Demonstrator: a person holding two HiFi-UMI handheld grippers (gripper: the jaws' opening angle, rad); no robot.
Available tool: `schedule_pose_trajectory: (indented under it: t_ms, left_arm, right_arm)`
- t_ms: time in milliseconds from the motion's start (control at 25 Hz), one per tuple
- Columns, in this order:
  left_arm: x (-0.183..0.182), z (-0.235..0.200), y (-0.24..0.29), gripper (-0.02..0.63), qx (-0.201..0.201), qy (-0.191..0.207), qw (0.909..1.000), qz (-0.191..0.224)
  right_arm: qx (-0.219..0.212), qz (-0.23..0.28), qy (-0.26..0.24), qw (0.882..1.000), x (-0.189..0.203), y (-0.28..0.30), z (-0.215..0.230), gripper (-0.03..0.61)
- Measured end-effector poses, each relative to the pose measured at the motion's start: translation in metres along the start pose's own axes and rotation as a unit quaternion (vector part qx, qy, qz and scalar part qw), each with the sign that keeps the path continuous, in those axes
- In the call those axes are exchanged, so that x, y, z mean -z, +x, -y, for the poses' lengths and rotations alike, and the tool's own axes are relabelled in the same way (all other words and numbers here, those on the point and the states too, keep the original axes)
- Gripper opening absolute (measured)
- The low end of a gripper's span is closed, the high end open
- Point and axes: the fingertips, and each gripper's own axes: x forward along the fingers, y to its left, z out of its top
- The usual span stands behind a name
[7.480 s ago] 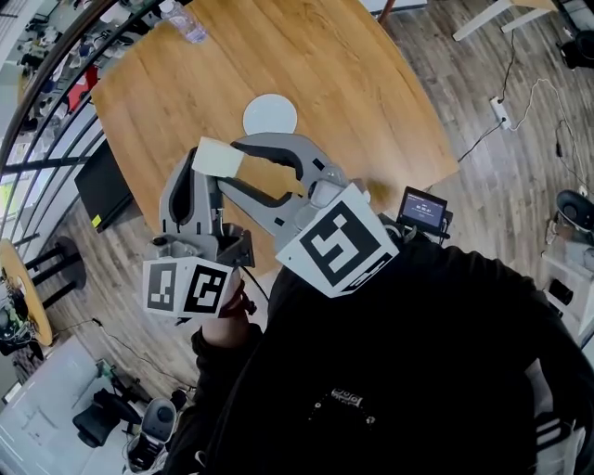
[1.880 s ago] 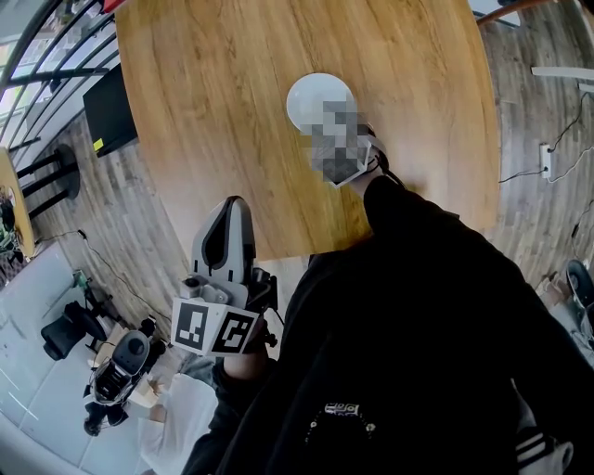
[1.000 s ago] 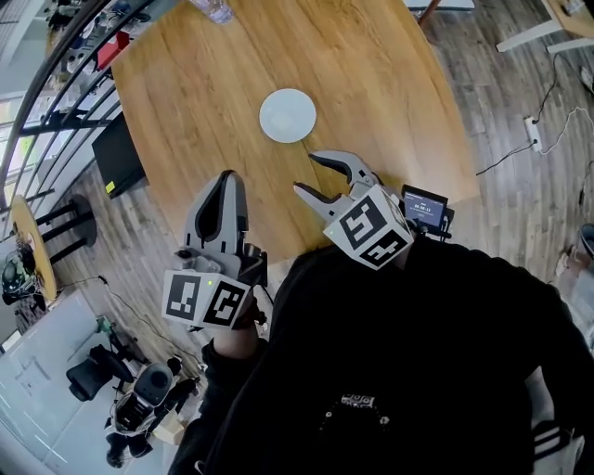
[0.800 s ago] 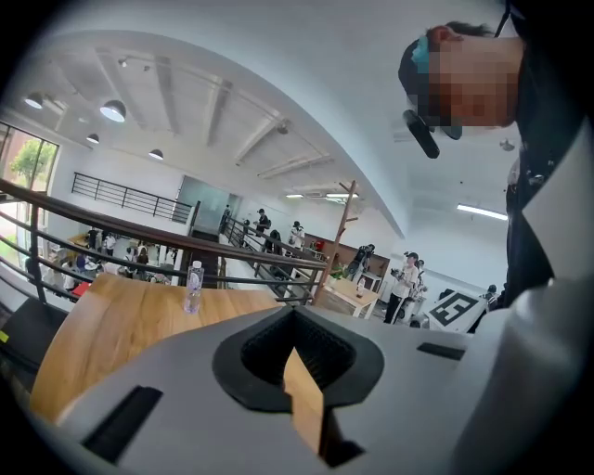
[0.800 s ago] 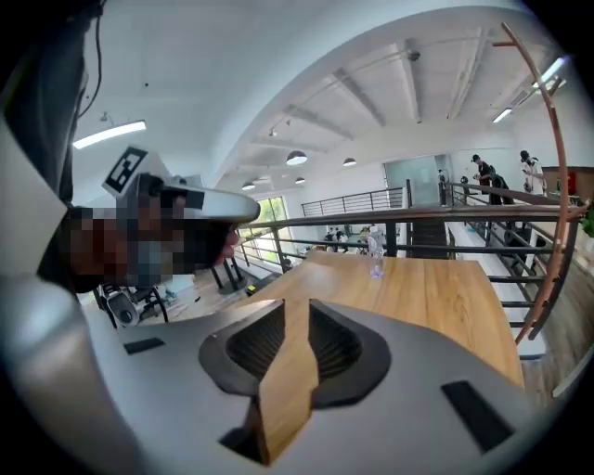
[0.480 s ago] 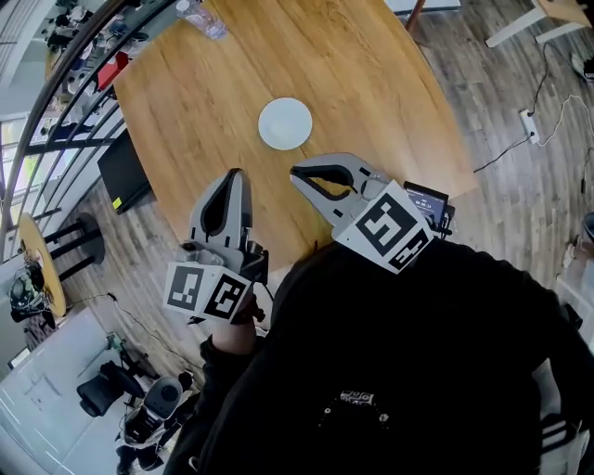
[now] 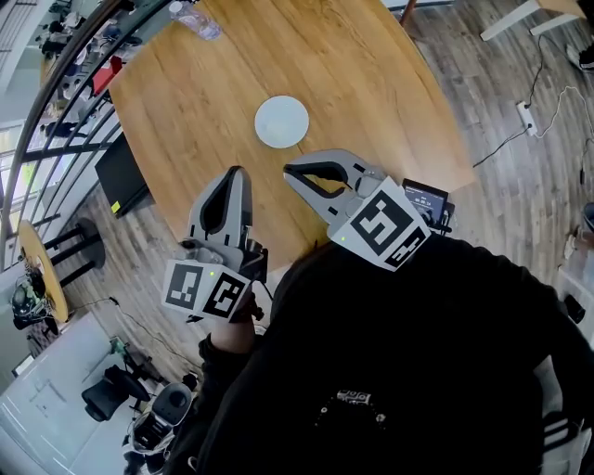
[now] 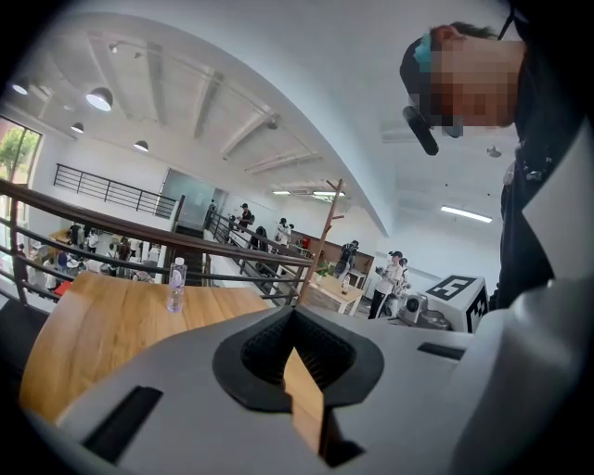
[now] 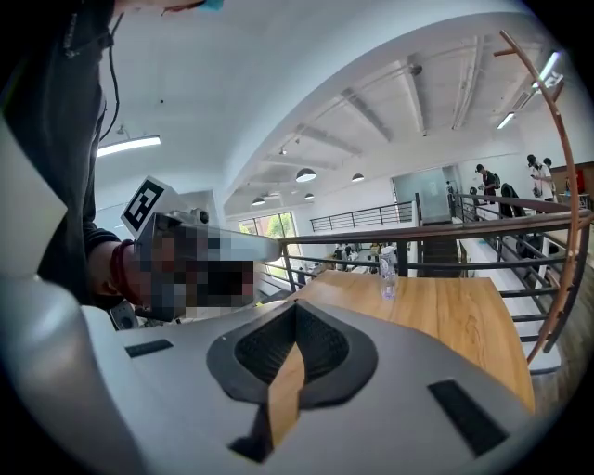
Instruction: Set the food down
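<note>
On the round wooden table [image 7: 371,83] lies a white plate [image 7: 281,121]; I can make out no food on it, and neither gripper carries any. My left gripper [image 7: 237,173] is held over the table's near edge, short of the plate, its jaws shut and empty. My right gripper [image 7: 289,172] hangs just beside it, its tips pointing towards the plate, also shut with nothing between its pads. In the left gripper view the left gripper [image 8: 293,314] shows jaws pressed together, and in the right gripper view the right gripper [image 9: 295,308] does as well.
A clear water bottle [image 7: 195,19] stands at the table's far edge, seen also as the bottle [image 8: 174,285] and the bottle [image 9: 388,274]. A small device with a screen [image 7: 424,206] sits by the near right edge. A black panel [image 7: 121,172] leans left of the table; a railing runs behind.
My right gripper's jaws, wide open a second ago, have shut on nothing, and it has shifted slightly left. The left gripper has stayed shut and hardly moved.
</note>
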Motion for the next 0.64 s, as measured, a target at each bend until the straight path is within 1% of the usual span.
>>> schedule_pose_trajectory:
  t_ms: [400,640]
  left_arm:
    - [-0.0005,-0.0012,0.0024,-0.002,0.002,-0.001,1.0,-0.001]
    - [0.0061,-0.0064,0.0039,-0.002,-0.002,-0.007,1.0,-0.003]
  right_arm:
    - [-0.001,-0.004,-0.006,1.0,0.0011,0.0011,-0.0014,0.018]
    - [-0.008,-0.011,-0.012,1.0,0.0066,0.0057,-0.0037,0.018]
